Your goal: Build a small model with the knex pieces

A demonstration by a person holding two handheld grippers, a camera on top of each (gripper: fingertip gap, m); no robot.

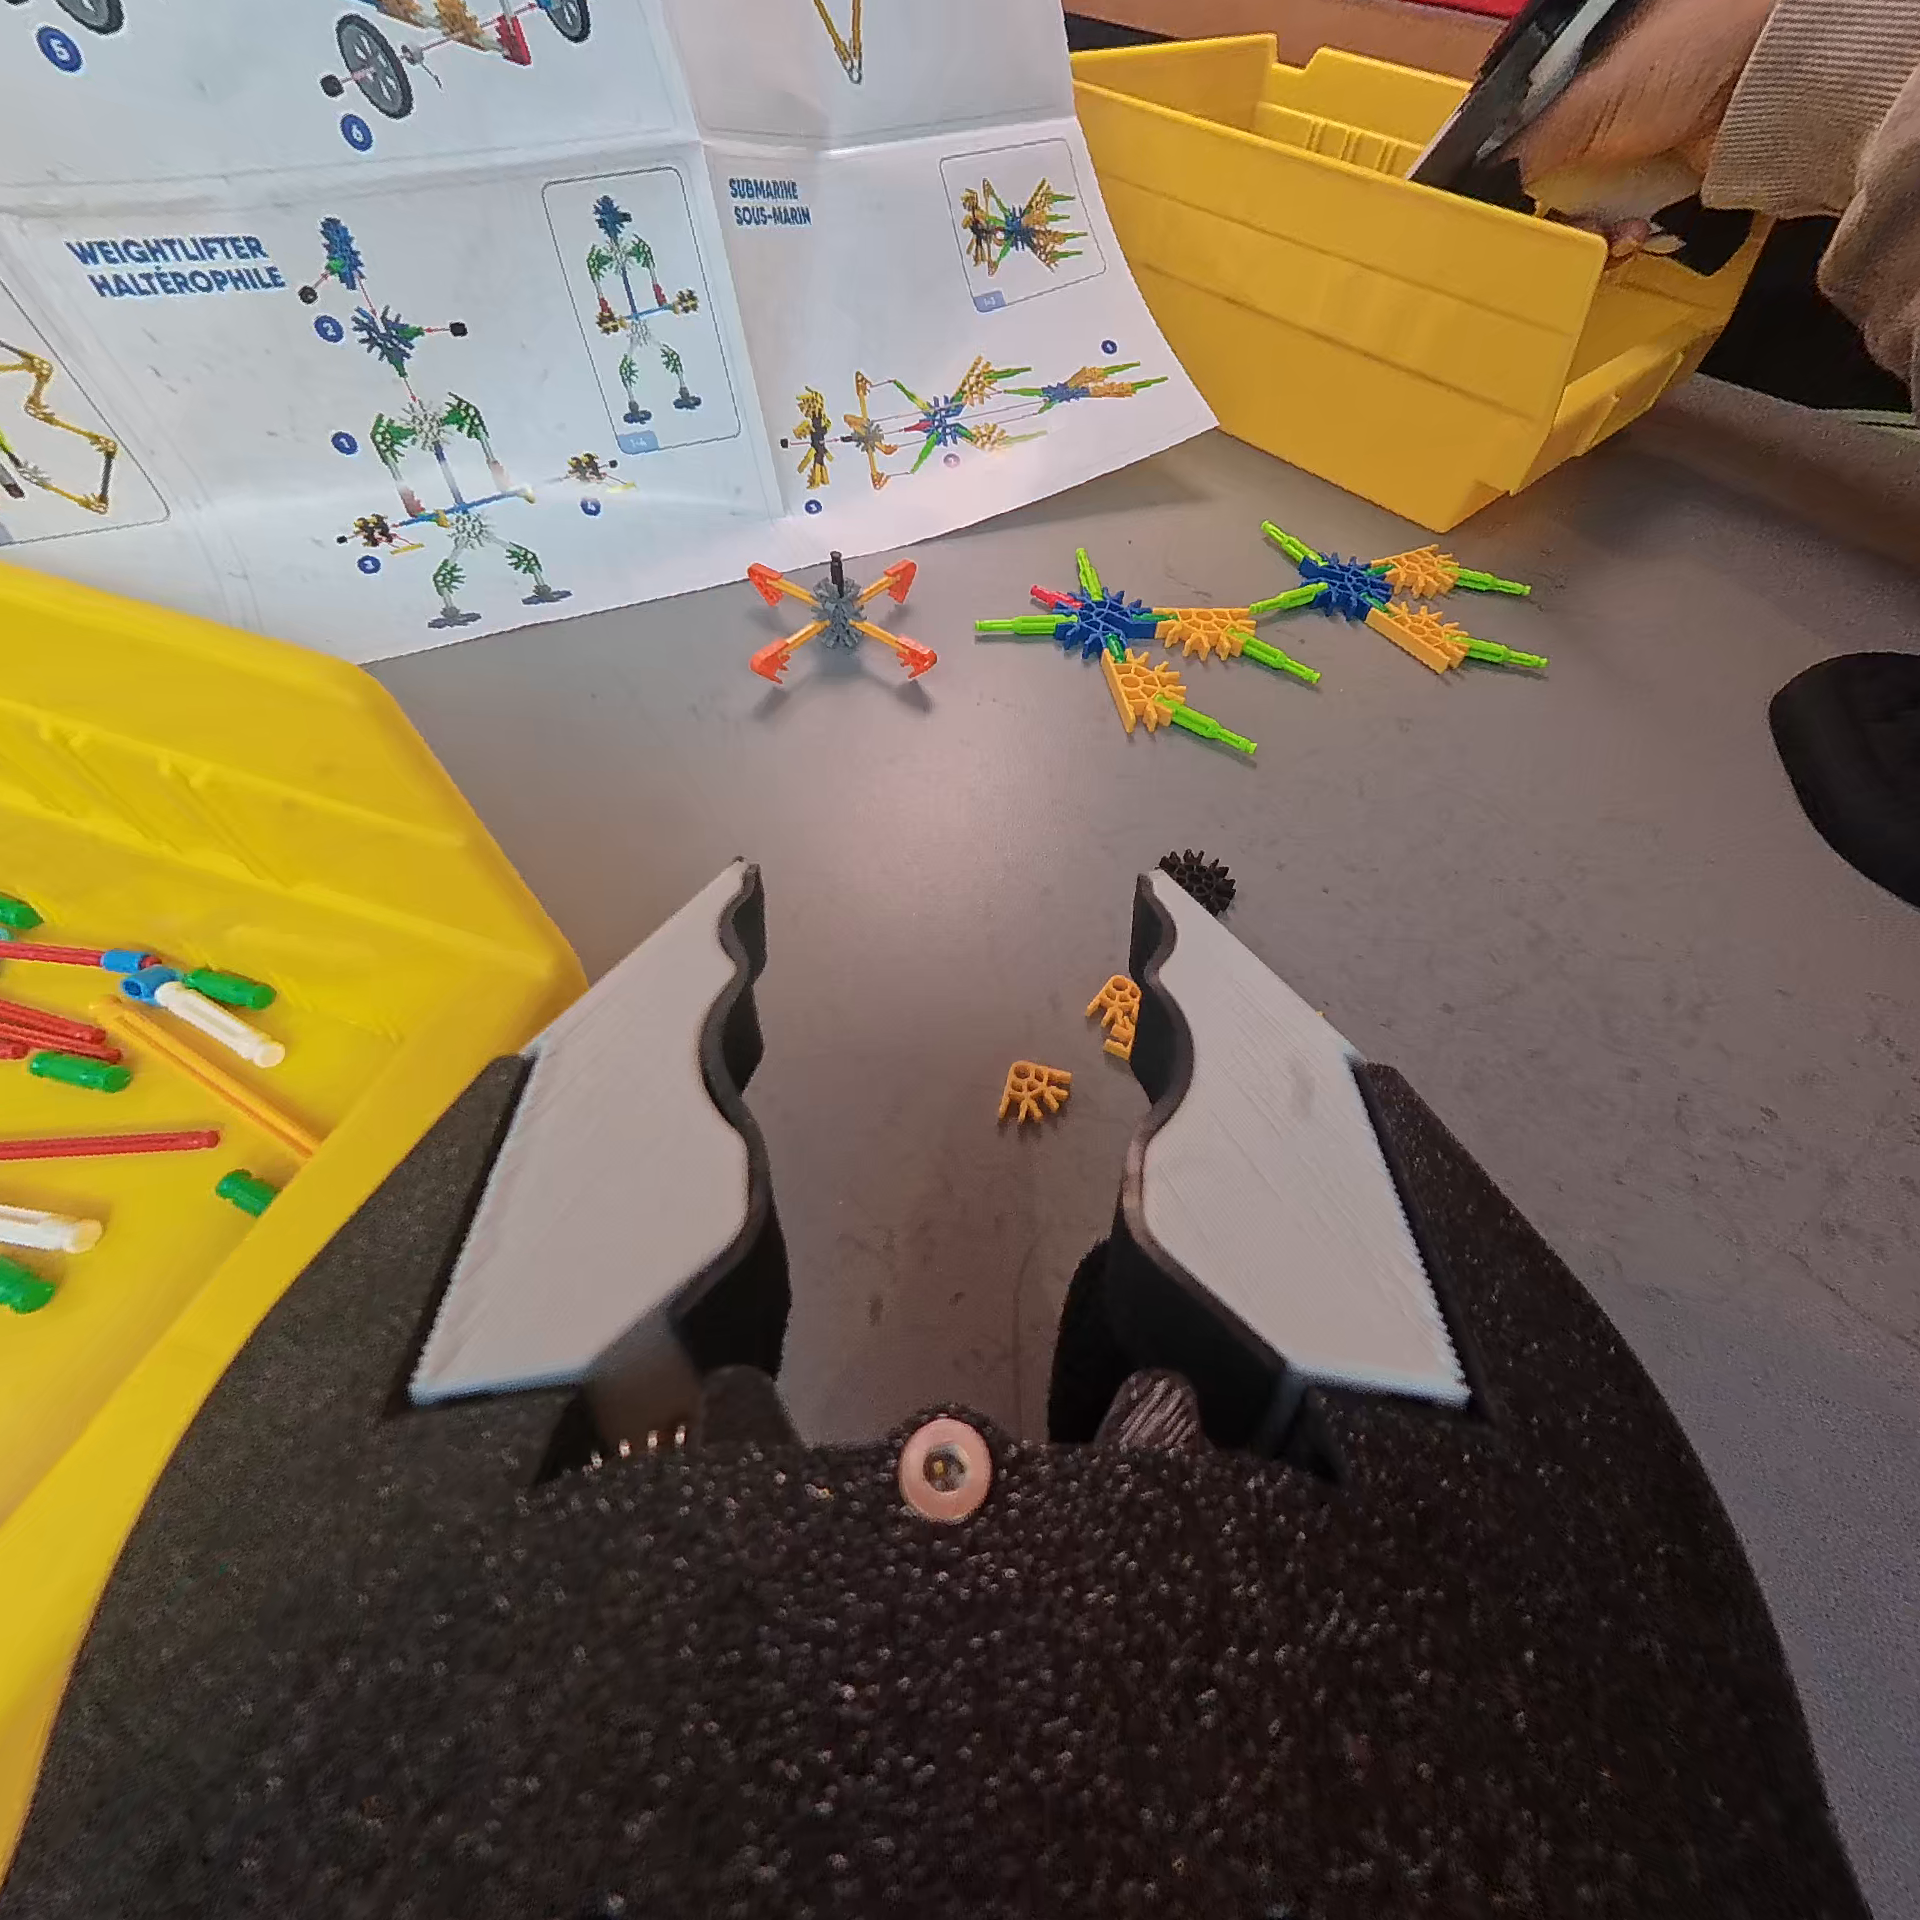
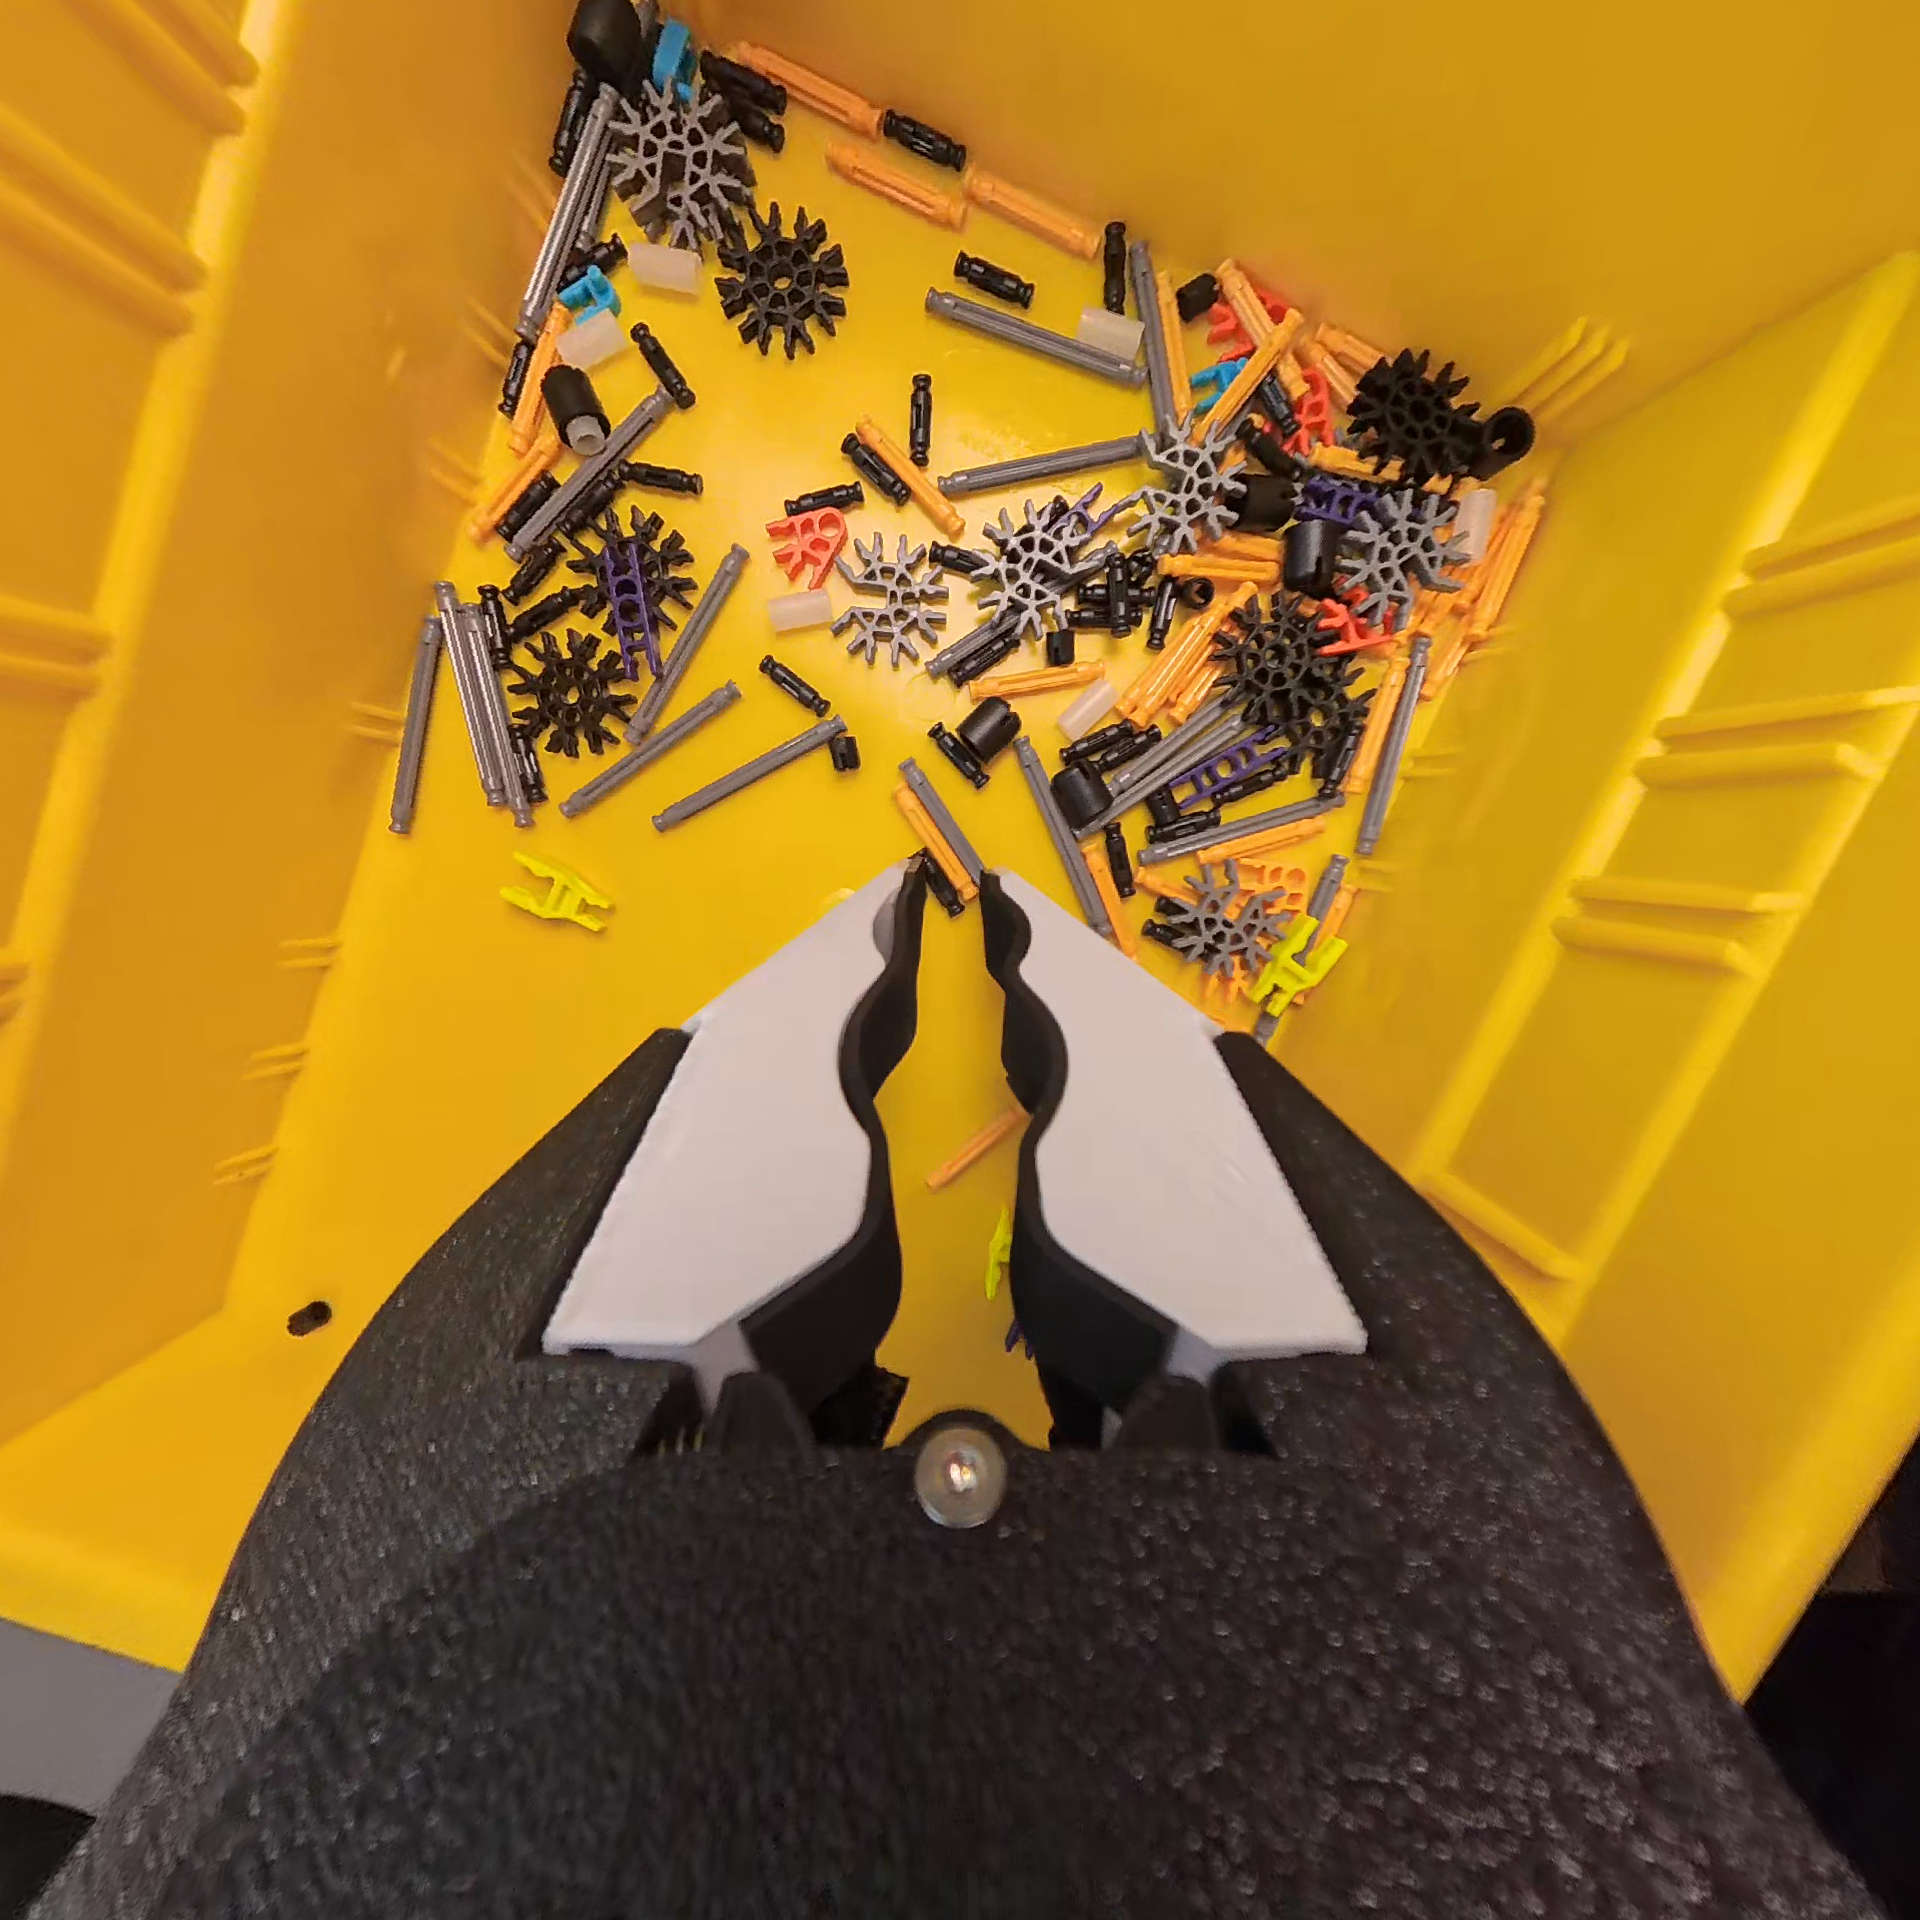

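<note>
On the grey table we count two loose small orange connectors (image 1: 1034,1091), one black round connector (image 1: 1198,881), one grey-hubbed spinner with four orange tips (image 1: 842,621), and two blue, orange and green assemblies (image 1: 1143,644). We see two yellow bins (image 1: 1340,301) and one instruction sheet (image 1: 520,312). In the right wrist view we count three yellow-green clips (image 2: 556,891); the rods lie too heaped to count.

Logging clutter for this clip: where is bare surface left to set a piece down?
Free: grey table right of the left gripper, and between its fingers and the orange-tipped spinner. In the parts bin, the floor left of the right gripper holds only a yellow clip. Crowded: the bin's far right corner.
</note>
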